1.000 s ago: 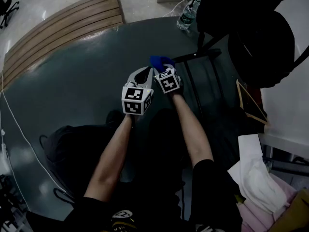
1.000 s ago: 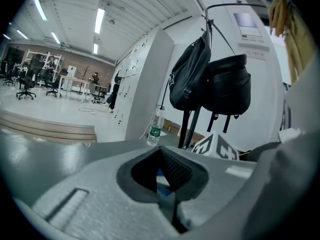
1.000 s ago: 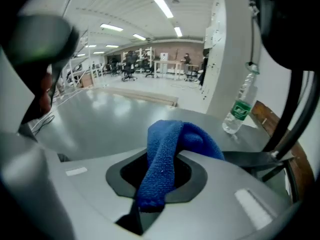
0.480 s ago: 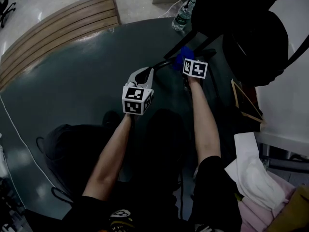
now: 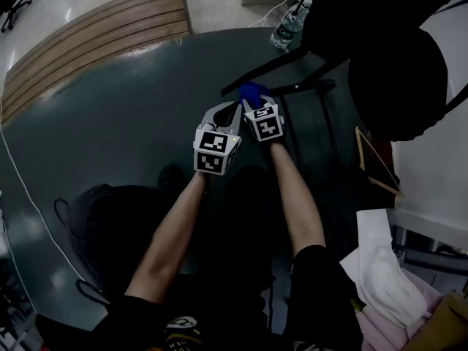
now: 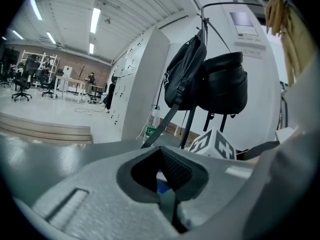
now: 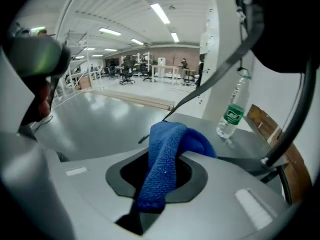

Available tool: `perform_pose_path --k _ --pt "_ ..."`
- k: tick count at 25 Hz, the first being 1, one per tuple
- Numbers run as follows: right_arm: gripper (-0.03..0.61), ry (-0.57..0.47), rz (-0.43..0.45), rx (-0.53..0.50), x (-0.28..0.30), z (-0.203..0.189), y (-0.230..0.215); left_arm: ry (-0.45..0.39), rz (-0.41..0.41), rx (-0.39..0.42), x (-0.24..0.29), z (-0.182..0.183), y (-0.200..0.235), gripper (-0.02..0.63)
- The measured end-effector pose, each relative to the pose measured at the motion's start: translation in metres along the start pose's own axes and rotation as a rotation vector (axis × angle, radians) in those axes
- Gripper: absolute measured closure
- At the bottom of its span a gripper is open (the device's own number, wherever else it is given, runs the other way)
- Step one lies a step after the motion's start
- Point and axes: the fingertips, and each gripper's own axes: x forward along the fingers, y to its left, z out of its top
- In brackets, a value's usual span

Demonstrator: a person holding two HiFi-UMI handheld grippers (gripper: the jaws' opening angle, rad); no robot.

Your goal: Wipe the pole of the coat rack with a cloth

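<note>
The coat rack stands at the upper right of the head view, hung with black bags (image 5: 395, 50); one of its dark bars (image 5: 303, 87) runs right from the cloth. A blue cloth (image 5: 251, 91) is pinched in my right gripper (image 5: 253, 101), which is shut on it just left of that bar. In the right gripper view the cloth (image 7: 170, 154) bulges up out of the jaws. My left gripper (image 5: 228, 109) hangs shut and empty beside the right one. The left gripper view shows the rack's backpack (image 6: 185, 74), a black bag (image 6: 222, 84) and the thin pole (image 6: 192, 126) below them.
A water bottle (image 5: 284, 29) stands on the dark floor mat (image 5: 117, 123) near the rack. A slatted wooden bench (image 5: 95, 35) curves along the far left. A wooden frame (image 5: 376, 163) and a pile of white fabric (image 5: 380, 262) lie at the right. A white cable (image 5: 22, 189) trails left.
My right gripper, with the cloth, swung out right towards the rack half a second ago and has come back beside the left gripper. The left gripper has barely moved.
</note>
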Motion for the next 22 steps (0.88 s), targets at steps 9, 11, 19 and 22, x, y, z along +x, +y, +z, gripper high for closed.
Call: perform_pose_path --k 9,11,19,22 --pt "0.505 0.146 0.094 -0.268 0.033 -0.026 0.059 0.005 0.048 -0.047 -0.009 -0.009 0.020 0.609" --pt "0.506 0.144 0.095 -0.216 0.030 -0.035 0.056 0.001 0.047 -0.050 -0.009 -0.006 0.018 0.609" --pt "0.512 0.012 0.132 0.044 -0.011 -0.014 0.003 -0.025 0.036 -0.036 -0.004 0.005 0.007 0.609" --pt "0.512 -0.053 0.014 0.176 -0.026 -0.007 -0.042 -0.023 0.027 -0.029 -0.004 0.003 0.003 0.609"
